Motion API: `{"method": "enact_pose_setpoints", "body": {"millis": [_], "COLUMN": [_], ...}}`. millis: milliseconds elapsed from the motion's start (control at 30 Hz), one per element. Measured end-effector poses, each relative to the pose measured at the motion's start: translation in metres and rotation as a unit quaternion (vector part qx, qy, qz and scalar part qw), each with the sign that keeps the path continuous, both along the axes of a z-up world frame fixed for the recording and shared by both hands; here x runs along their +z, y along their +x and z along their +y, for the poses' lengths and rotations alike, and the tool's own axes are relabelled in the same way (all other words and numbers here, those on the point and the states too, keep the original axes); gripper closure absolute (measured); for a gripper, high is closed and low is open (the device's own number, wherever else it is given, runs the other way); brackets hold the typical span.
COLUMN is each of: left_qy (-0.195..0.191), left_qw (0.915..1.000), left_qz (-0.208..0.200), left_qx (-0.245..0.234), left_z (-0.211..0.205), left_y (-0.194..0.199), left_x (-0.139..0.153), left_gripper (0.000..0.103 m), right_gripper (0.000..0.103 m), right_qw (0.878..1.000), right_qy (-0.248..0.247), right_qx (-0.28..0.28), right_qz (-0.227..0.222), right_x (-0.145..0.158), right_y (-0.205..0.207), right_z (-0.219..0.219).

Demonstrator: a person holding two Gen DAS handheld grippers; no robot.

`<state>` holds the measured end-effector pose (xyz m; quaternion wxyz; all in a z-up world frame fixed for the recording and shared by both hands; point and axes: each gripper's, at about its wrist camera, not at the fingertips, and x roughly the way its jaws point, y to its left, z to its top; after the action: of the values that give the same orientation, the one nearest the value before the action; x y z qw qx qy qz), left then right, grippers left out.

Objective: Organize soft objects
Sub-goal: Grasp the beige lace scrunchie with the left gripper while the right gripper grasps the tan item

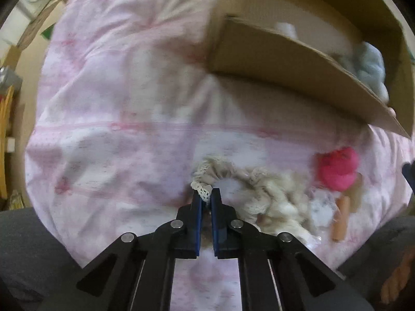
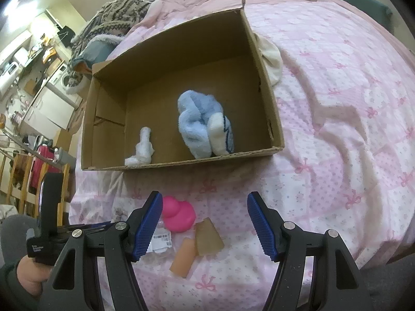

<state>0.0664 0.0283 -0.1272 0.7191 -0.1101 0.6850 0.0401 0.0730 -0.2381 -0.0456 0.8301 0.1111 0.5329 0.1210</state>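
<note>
A bed carries everything, covered by a rumpled pink and white quilt printed with small bows. An open cardboard box sits directly on the quilt. In front of the box, on the quilt, lie a bright pink rubber duck, a translucent tan wedge-shaped piece just beside it, an orange-tan cylinder touching the wedge's near edge, and a small white printed label beside the duck. A cream lace-trimmed scrunchie and a fluffy cream tuft lie nearby. At the bed's far end rests a patterned knitted garment, and a cream cloth lies beside the box's far corner.
</note>
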Motion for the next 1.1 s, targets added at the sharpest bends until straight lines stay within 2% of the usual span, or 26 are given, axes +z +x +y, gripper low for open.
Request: {"method": "enact_pose_setpoints", "body": {"millis": [100,233,333,367,433,467,533,633,700,867,933,1000,1033,1100], "left_qy": [-0.012,-0.060,-0.046,-0.043,-0.035,-0.032,-0.031,-0.028,-0.027,-0.027,-0.021,-0.025,-0.024,-0.027], "left_qw": [0.9996,0.9972,0.9978,0.9977,0.9978,0.9977,0.9979,0.9989,0.9992,0.9996,0.9998,0.9996,0.9997,0.9995], "left_qz": [-0.002,-0.012,-0.028,-0.031,-0.037,-0.042,-0.045,-0.030,-0.020,0.004,0.001,0.002,0.002,0.003], "left_qx": [0.026,0.041,0.039,0.041,0.043,0.044,0.034,0.025,0.020,-0.004,-0.006,-0.010,-0.011,-0.014], "left_z": [0.011,0.020,0.026,0.026,0.024,0.023,0.020,0.016,0.009,-0.010,-0.016,-0.020,-0.020,-0.023], "left_y": [0.001,-0.004,-0.009,-0.009,-0.012,-0.013,-0.011,-0.007,-0.005,-0.001,0.001,0.003,0.003,0.004], "left_x": [0.003,0.010,0.021,0.023,0.027,0.029,0.031,0.016,0.008,-0.009,-0.011,-0.012,-0.012,-0.012], "left_gripper": [0.097,0.097,0.093,0.084,0.048,0.037,0.037,0.038,0.044,0.047,0.055,0.071,0.074,0.082], "right_gripper": [0.032,0.032,0.032,0.032,0.032,0.032,0.032,0.032,0.032,0.032,0.032,0.032,0.033,0.050], "right_qw": [1.000,1.000,1.000,1.000,1.000,1.000,1.000,1.000,1.000,1.000,0.998,0.993,0.989,0.985], "right_qy": [0.001,0.002,-0.001,-0.002,-0.003,-0.003,-0.005,-0.006,-0.008,-0.005,0.000,0.029,0.035,0.032], "right_qx": [-0.004,-0.007,-0.006,-0.006,-0.006,-0.006,-0.005,-0.003,-0.001,-0.006,-0.008,0.004,0.009,0.023], "right_qz": [0.002,0.007,0.006,0.007,0.008,0.009,0.009,0.010,0.010,0.026,0.058,0.117,0.140,0.165], "right_x": [0.000,-0.002,-0.001,-0.001,-0.002,-0.002,-0.003,-0.003,-0.004,-0.009,-0.021,-0.042,-0.051,-0.062], "right_y": [0.000,0.001,0.000,0.000,-0.001,-0.001,-0.001,0.000,0.000,0.003,0.005,0.008,0.008,0.009], "right_z": [-0.003,-0.005,-0.005,-0.005,-0.005,-0.004,-0.003,-0.001,-0.001,-0.004,-0.006,-0.005,-0.004,0.002]}}
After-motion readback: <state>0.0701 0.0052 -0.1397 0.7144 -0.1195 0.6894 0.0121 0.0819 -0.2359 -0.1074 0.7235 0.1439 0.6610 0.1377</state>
